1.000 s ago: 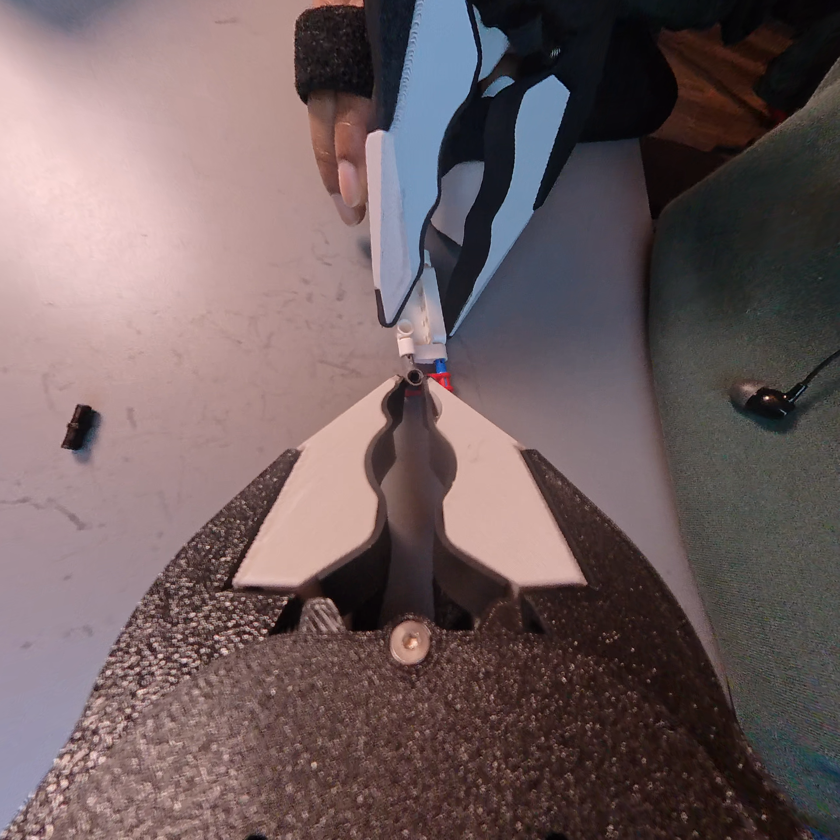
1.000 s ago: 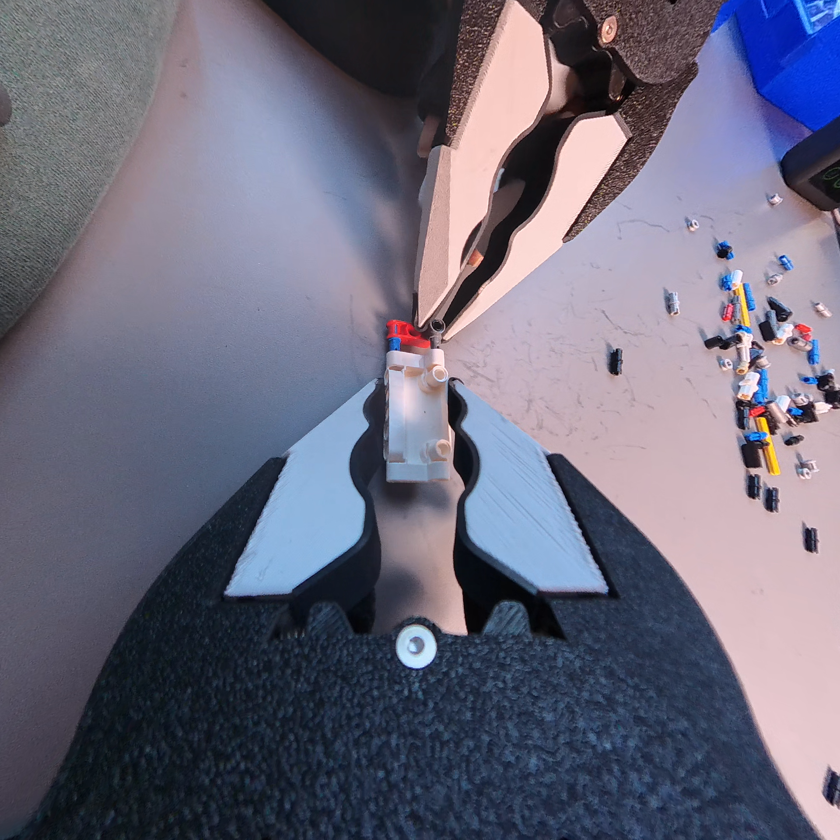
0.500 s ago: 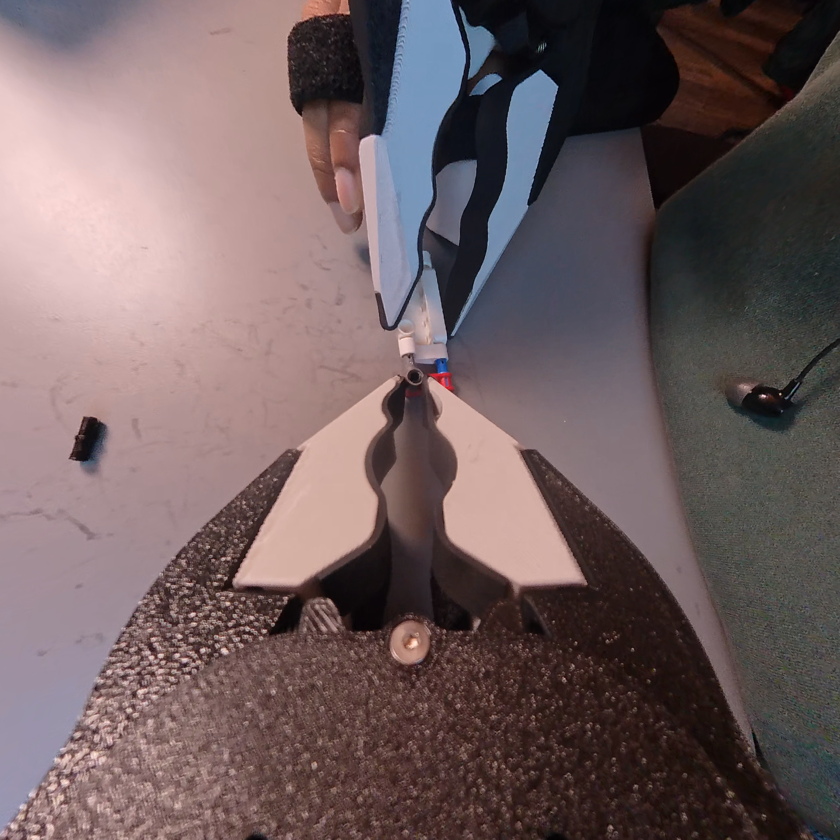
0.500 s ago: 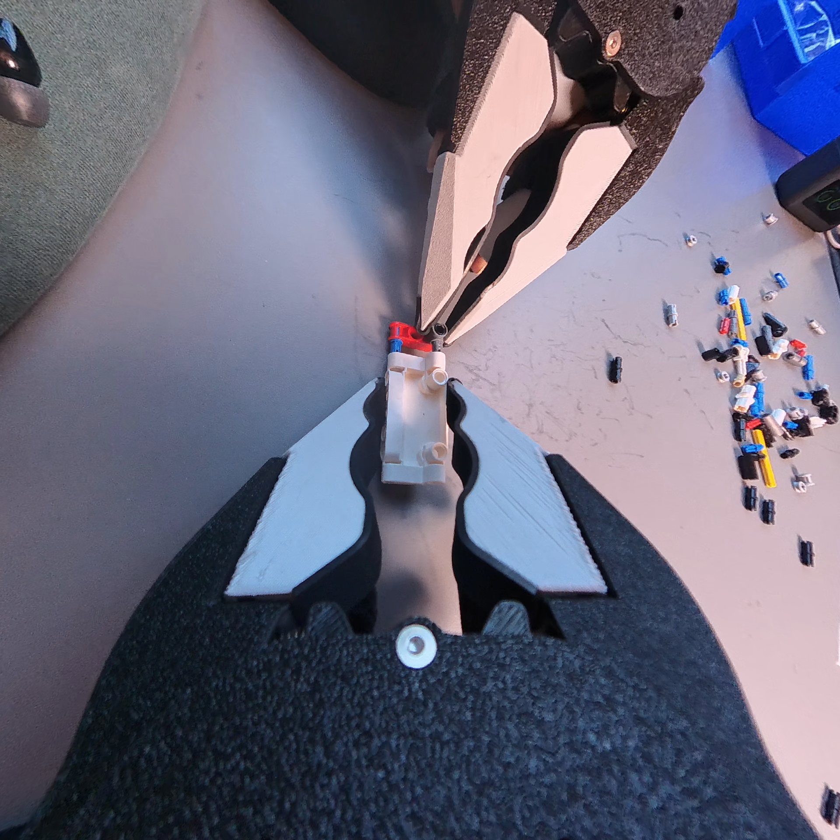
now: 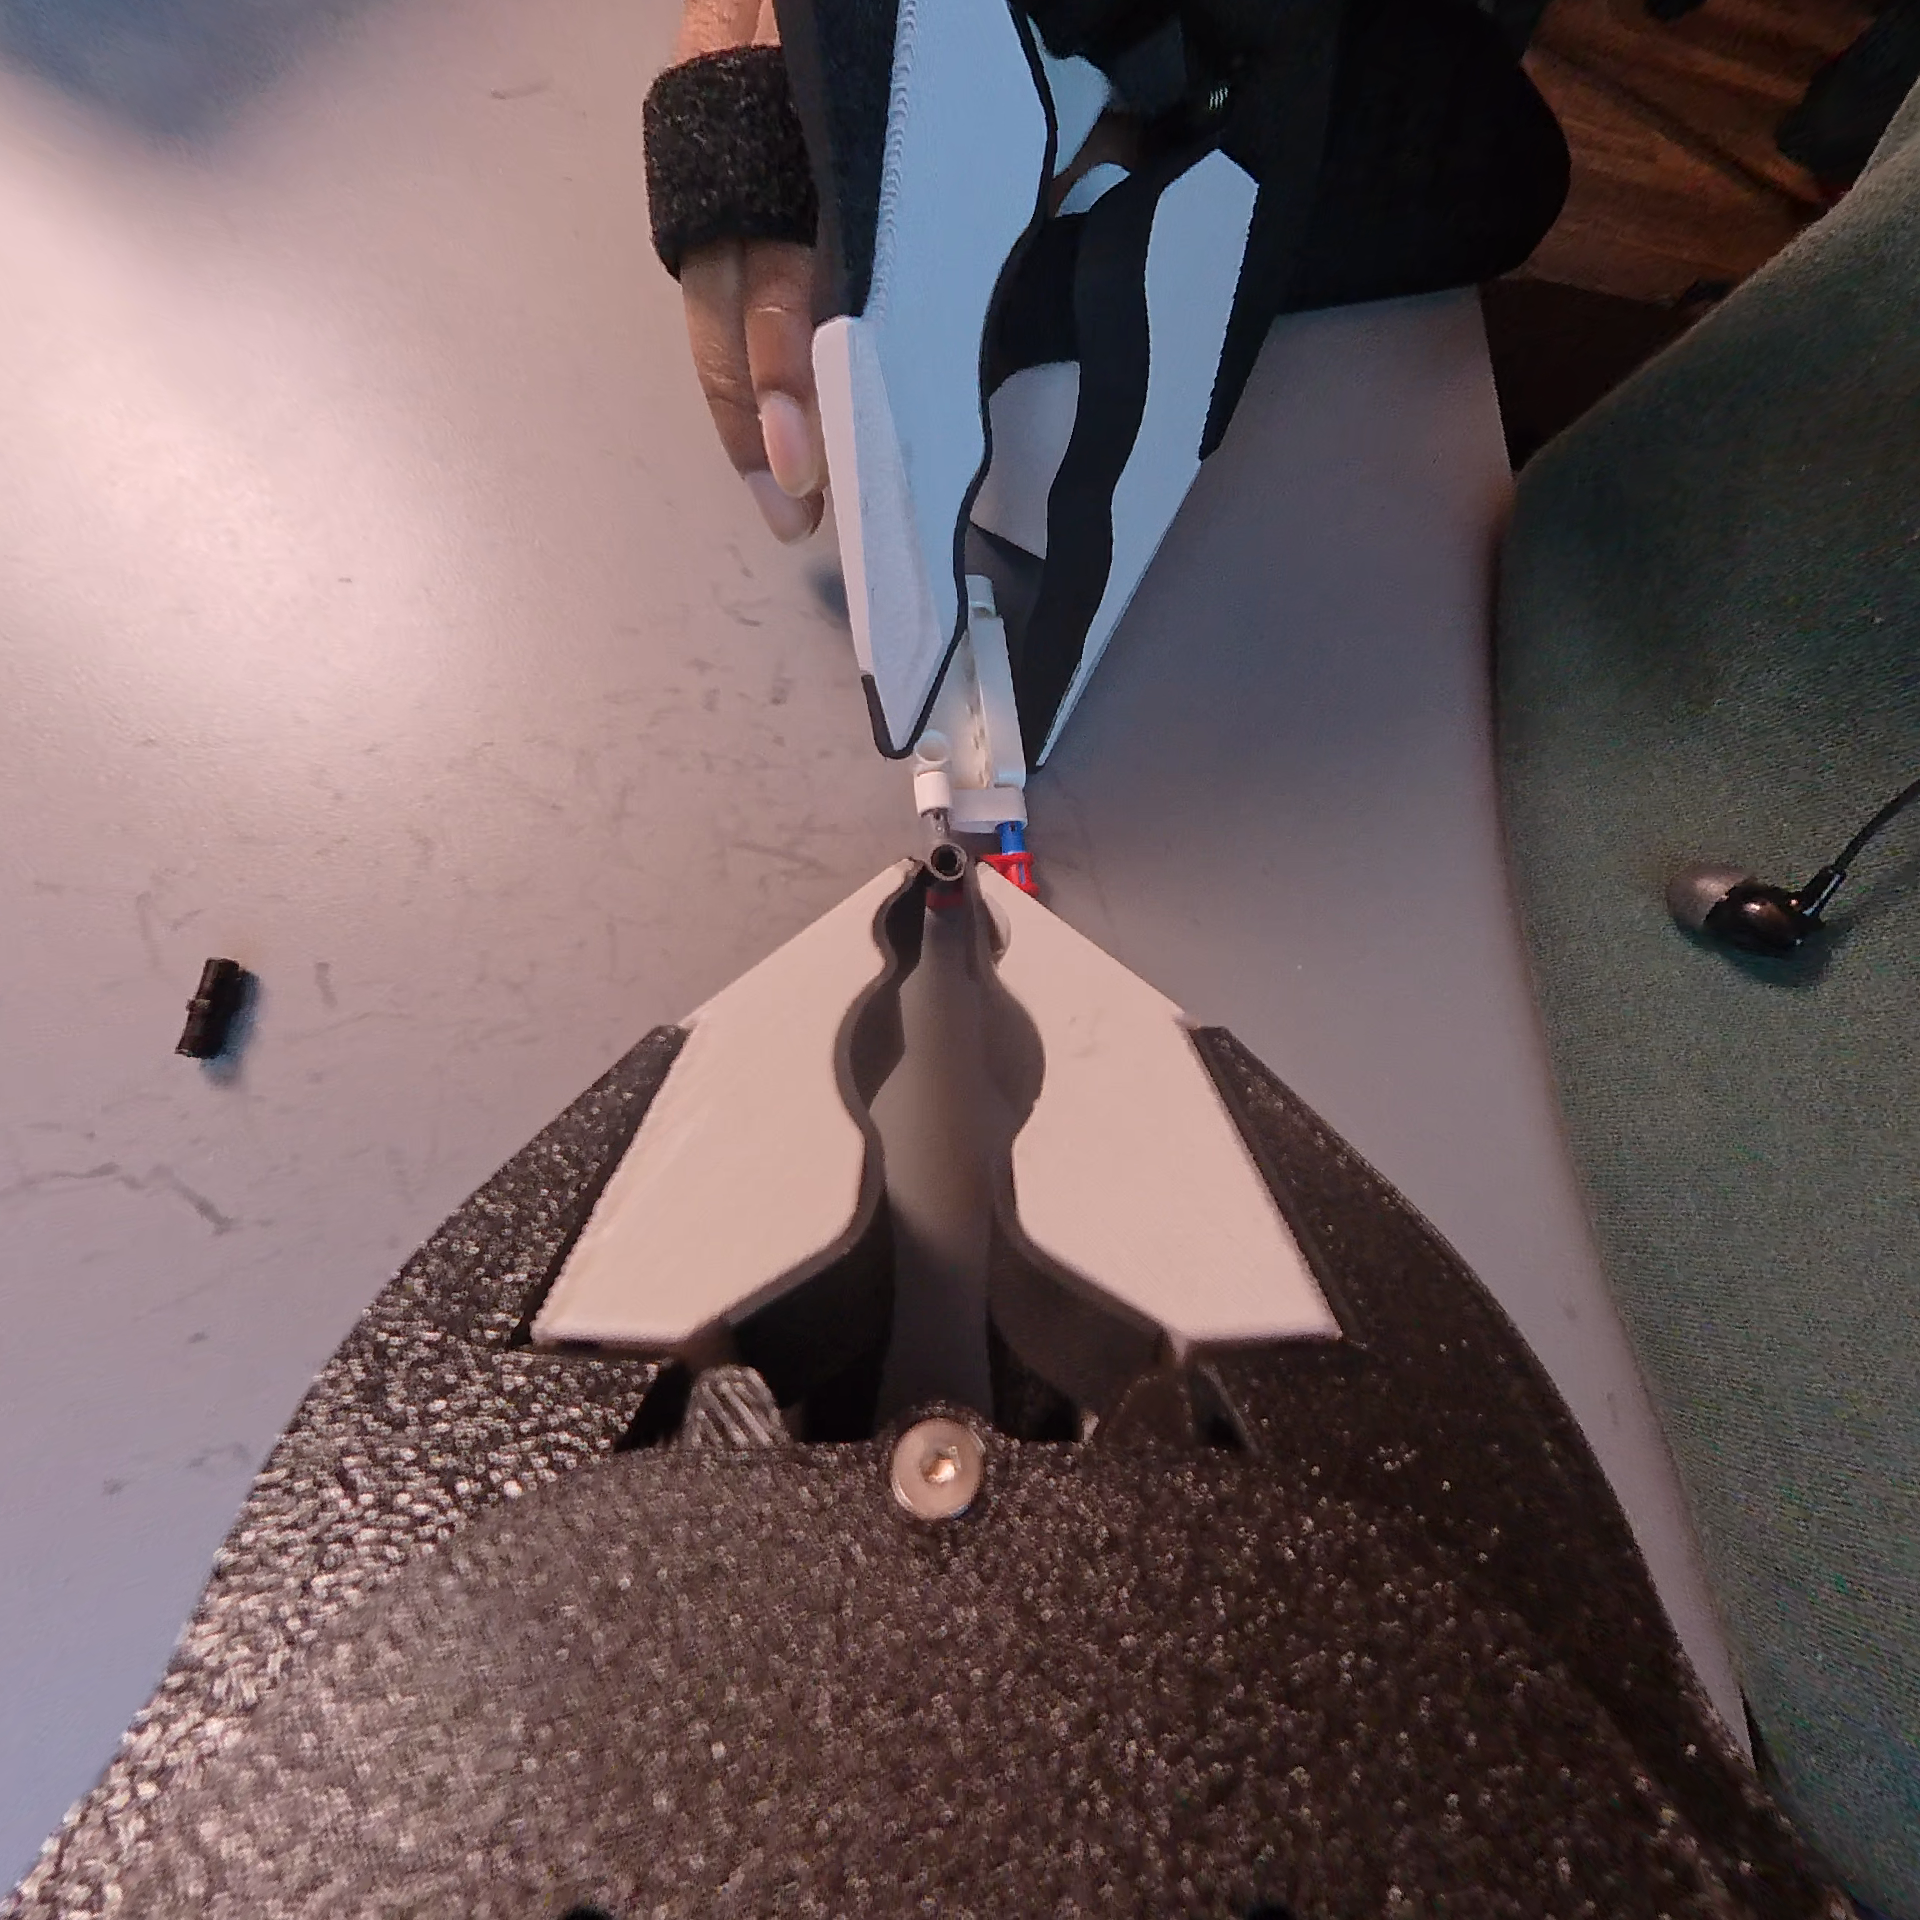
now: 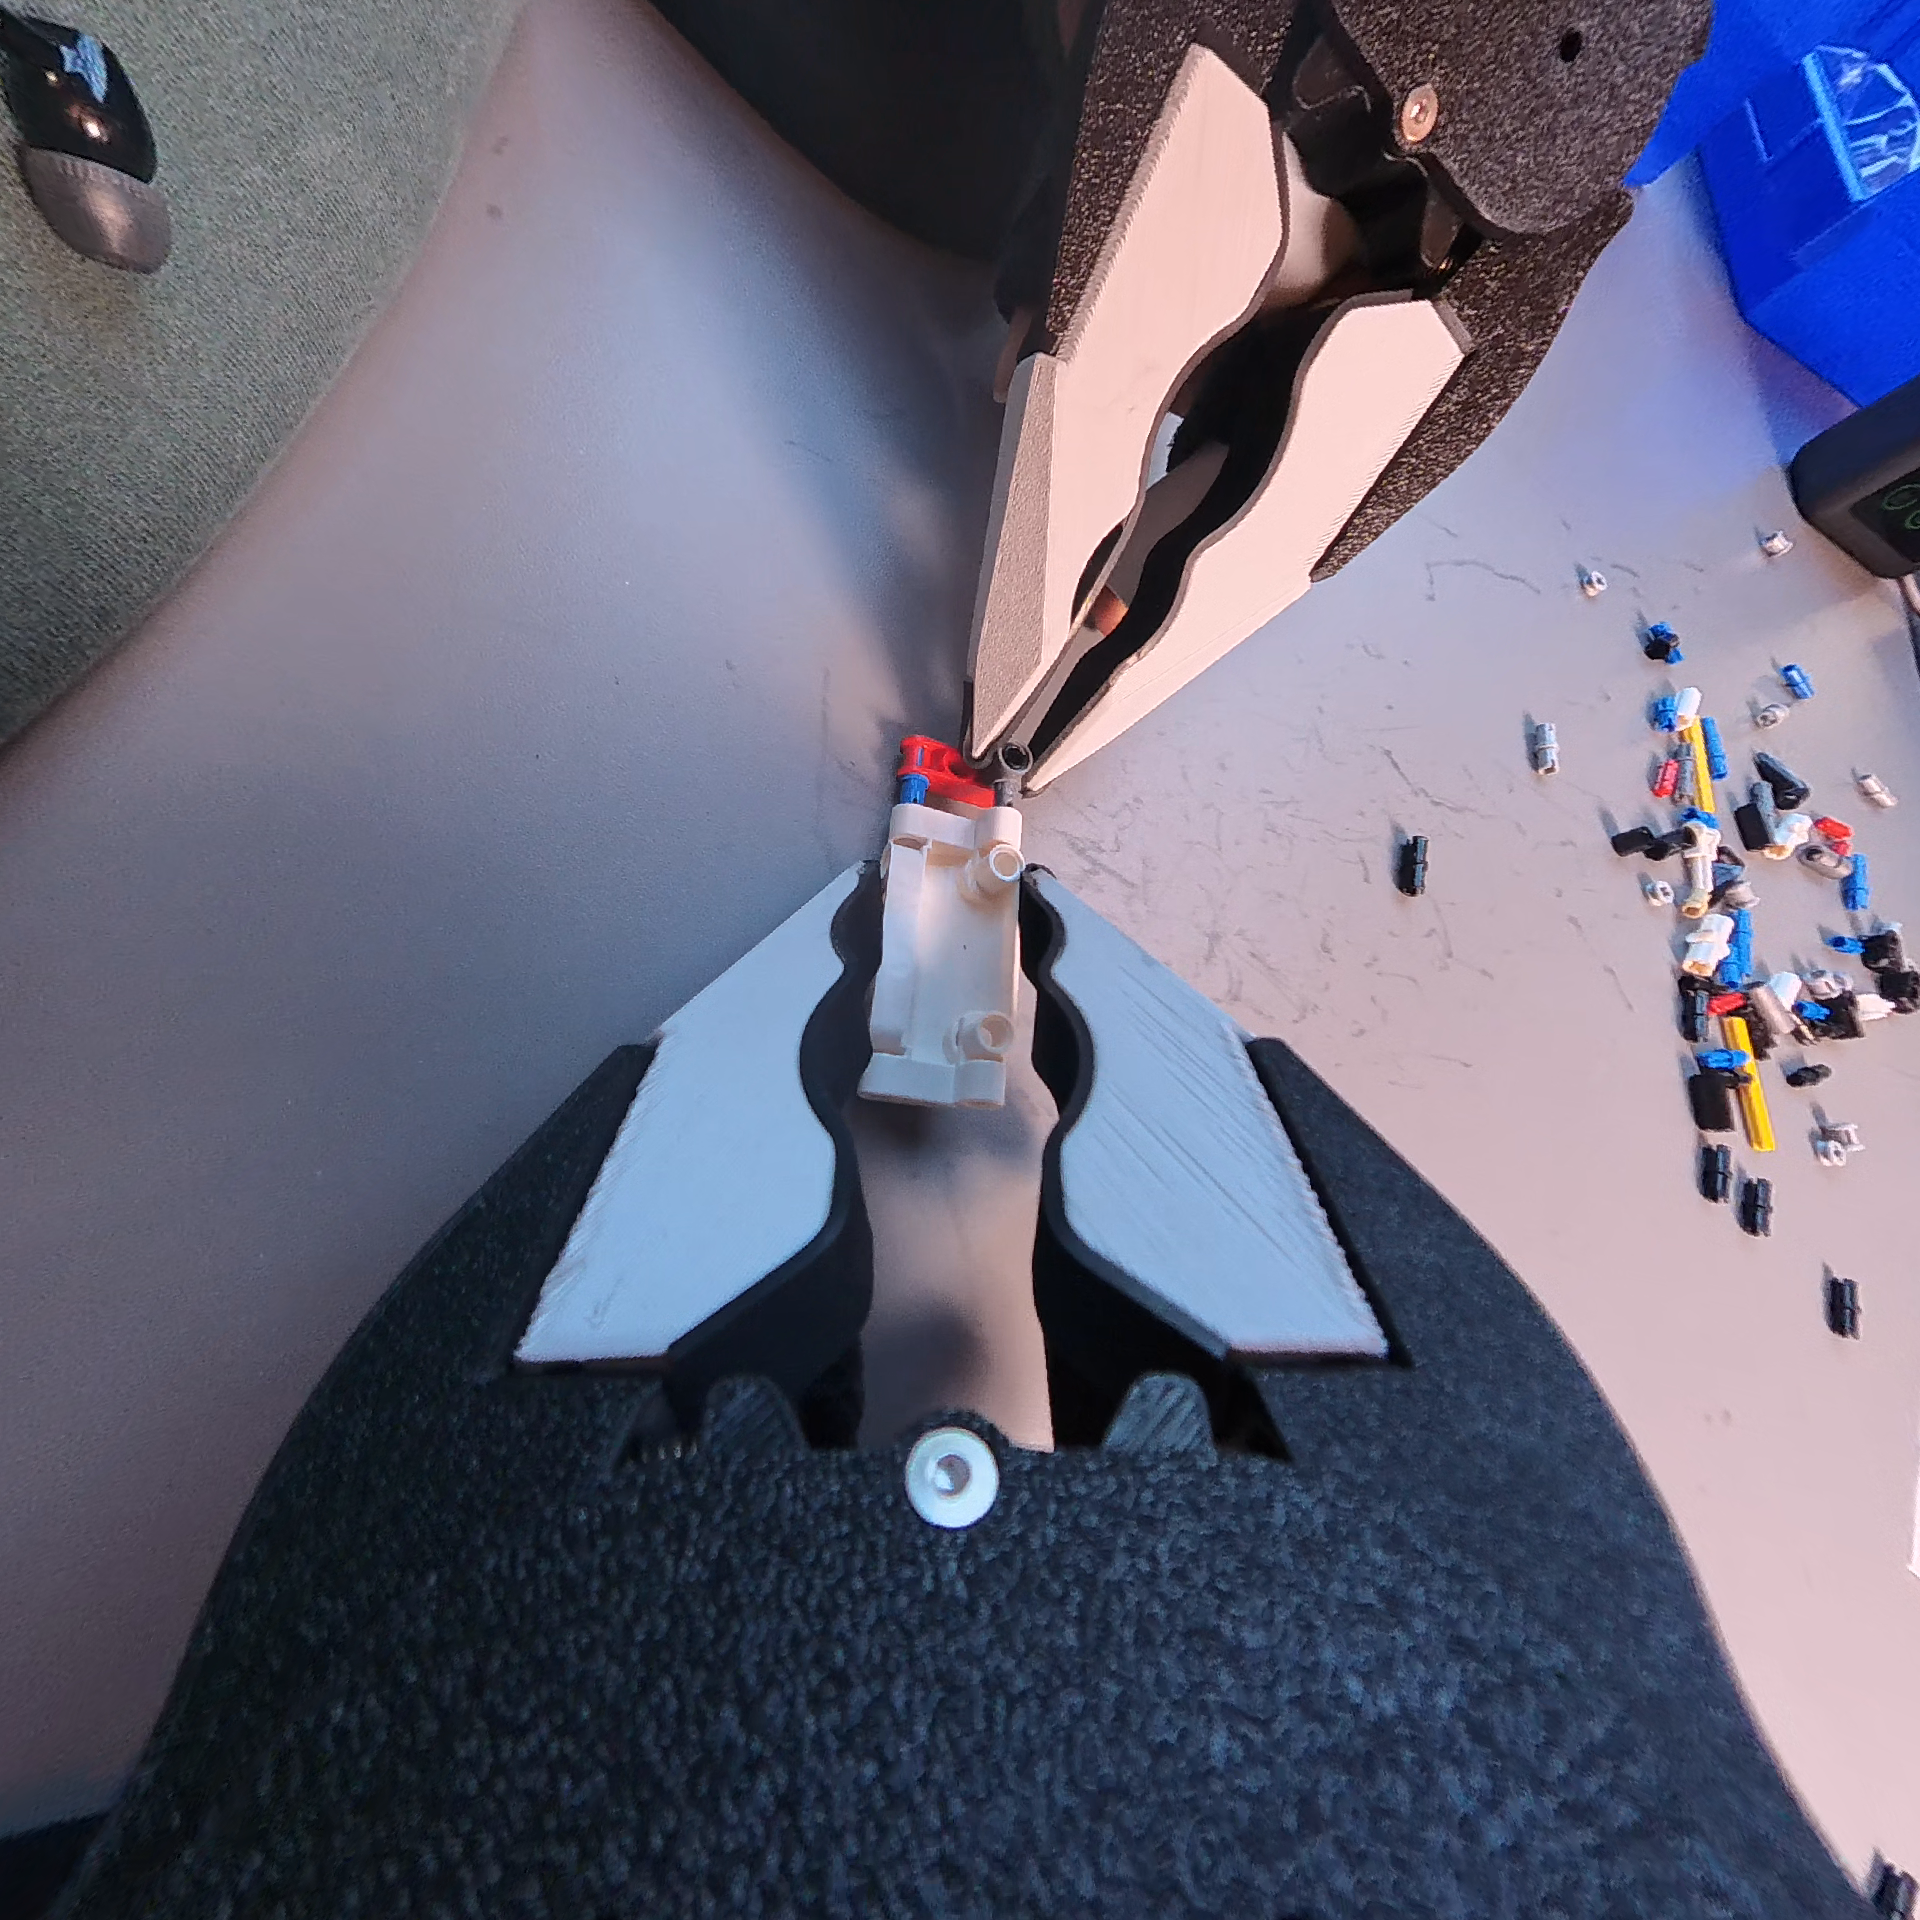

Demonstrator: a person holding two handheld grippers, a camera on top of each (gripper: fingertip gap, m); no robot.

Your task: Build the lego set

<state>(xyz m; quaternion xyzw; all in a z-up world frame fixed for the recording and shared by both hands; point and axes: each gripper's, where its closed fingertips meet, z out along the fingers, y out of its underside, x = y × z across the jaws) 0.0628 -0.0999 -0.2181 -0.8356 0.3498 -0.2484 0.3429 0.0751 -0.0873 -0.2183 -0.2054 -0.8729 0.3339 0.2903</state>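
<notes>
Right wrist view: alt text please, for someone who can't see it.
The right gripper is shut on a white lego assembly with red and blue pieces at its far end, where the left gripper pinches a small dark pin. To the right, loose lego pieces lie scattered on the grey table.

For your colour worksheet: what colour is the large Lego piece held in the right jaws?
White large Lego piece; clearest in the right wrist view.

Your grippers meet tip to tip near the table's (image 6: 520, 727) chair-side edge, no gap between | bare table beside them on the chair side | loose pin (image 6: 1411, 864) lies just beyond the tips | scattered parts (image 6: 1745, 935) crowd the far side | blue bin (image 6: 1818, 208) blocks that corner
</notes>
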